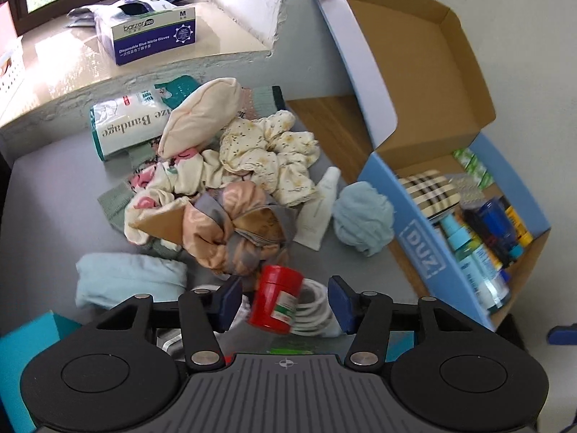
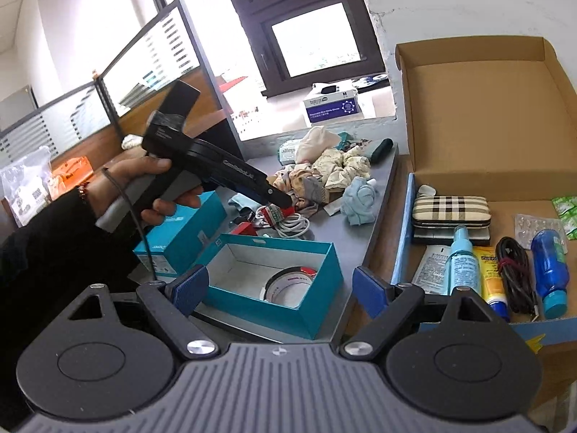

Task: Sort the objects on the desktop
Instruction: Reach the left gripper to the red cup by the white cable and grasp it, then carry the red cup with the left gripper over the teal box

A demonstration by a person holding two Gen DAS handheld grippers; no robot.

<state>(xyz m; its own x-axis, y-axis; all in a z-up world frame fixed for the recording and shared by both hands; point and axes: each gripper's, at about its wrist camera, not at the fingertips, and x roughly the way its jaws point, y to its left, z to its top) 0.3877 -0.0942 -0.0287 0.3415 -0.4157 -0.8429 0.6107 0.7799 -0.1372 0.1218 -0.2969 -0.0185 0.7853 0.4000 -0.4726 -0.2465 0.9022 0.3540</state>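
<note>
A small red bottle (image 1: 276,301) with a white label lies tilted between the open jaws of my left gripper (image 1: 285,301), over a coiled white cable (image 1: 313,310); neither pad touches it. The right wrist view shows the left gripper (image 2: 285,204) held by a hand, its tip at the red bottle (image 2: 272,213). My right gripper (image 2: 281,290) is open and empty above an open teal box (image 2: 317,288) holding a tape roll (image 2: 288,285). A pile of cloths and scrunchies (image 1: 230,184) lies on the grey desk (image 1: 54,195).
An open cardboard box (image 2: 479,115) with blue walls at the right holds a plaid case (image 2: 450,209), bottles, tubes, a black cable and pill packs. A bandage pack (image 1: 122,126), a white tube (image 1: 321,205), a blue cloth ball (image 1: 362,218) and a glove box (image 1: 155,34) on the ledge surround the pile.
</note>
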